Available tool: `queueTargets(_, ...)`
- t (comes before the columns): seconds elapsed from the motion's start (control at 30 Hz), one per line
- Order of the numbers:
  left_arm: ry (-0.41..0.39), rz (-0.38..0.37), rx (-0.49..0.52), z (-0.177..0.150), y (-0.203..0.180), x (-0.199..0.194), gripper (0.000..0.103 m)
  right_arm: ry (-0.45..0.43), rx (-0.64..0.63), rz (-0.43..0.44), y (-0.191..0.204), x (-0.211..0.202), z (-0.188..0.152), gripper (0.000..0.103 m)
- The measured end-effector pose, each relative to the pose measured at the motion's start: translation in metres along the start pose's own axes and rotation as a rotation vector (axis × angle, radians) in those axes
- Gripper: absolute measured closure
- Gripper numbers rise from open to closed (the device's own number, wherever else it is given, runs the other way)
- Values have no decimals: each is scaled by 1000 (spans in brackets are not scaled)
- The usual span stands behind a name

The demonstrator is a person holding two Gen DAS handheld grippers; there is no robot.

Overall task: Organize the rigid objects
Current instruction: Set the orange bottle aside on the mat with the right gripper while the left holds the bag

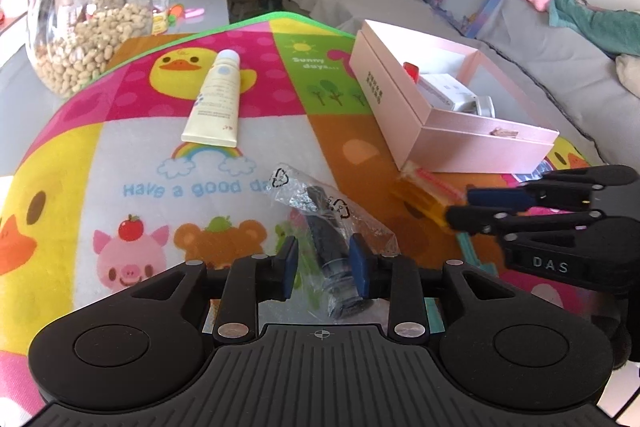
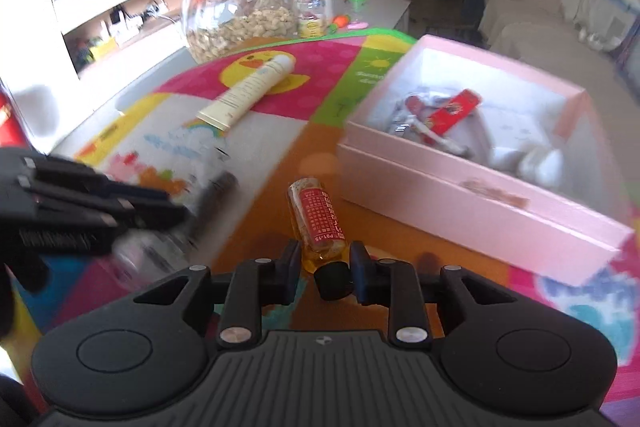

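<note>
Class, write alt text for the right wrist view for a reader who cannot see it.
The right claw sits open around the black-capped end of a small amber bottle lying on a colourful cartoon mat. An open pink box holding small items lies to the right, a cream tube beyond.

Both wrist views look low and close across the mat [image 1: 120, 131], sharing the pink box [image 2: 480, 203]; right's blurred.

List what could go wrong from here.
1. The bagged item sits in loose, crinkly plastic between the left claw fingers; they may pinch only the bag and let it slide.
2. The right claw straddles the oil bottle at its cap; being round, it could roll or pivot away.
</note>
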State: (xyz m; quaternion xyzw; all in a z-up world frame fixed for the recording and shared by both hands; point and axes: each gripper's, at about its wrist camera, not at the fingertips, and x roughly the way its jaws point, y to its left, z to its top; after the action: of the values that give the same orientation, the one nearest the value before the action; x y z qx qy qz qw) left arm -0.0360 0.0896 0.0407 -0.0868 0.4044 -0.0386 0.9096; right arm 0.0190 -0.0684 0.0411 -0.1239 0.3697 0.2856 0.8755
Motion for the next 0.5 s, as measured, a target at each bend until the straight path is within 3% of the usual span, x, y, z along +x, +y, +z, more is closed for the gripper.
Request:
queueTargets(0.07, 7, 1, 6, 1, -4, 3, 70, -27, -52, -137, -1, -8, -7, 73)
queueTargets(0.13, 21, -1, 24, 2, -11, 8, 70, -47, -61, -210, -4, -16, -13, 58)
queueTargets(0.17, 29, 2, 34, 2, -14, 12, 70, -61, -41, -199, -6, -22, -15, 44)
queueTargets(0.2, 32, 7, 40, 1, -16, 16, 69, -77, -17, -172, -8, -29, -18, 37)
queueTargets(0.27, 32, 19, 40, 0, -18, 20, 69, -104, 22, -111, -9, -42, -23, 35)
queueTargets(0.37, 23, 28, 44, -3, -15, 17, 69, -122, 90, -39, -1, -52, -37, 21)
queueTargets(0.5, 12, 71, 34, -7, -3, 9, 68, -66, 165, 24, 18, -35, -53, 20)
